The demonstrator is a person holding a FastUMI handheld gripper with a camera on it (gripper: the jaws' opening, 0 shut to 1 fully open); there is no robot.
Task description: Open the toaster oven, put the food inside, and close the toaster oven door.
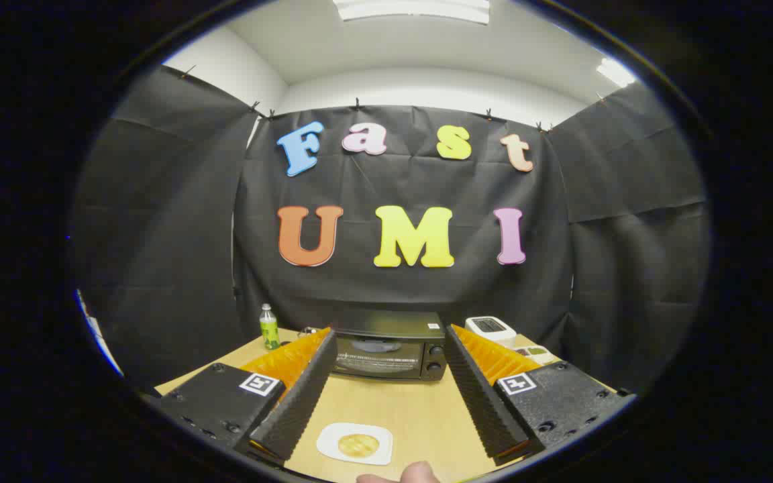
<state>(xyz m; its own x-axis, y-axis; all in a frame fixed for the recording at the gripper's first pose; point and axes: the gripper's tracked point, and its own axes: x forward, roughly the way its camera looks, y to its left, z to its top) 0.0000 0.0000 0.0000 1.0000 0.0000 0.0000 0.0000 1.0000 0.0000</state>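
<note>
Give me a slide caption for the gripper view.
Open tongs frame a closed toaster oven beyond, with food on a white plate between them.

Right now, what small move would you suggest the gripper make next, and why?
Probably ease forward toward the toaster oven: its door looks closed, the open gripper holds nothing, and the food sits on its plate between the fingers, so opening comes first.
</note>
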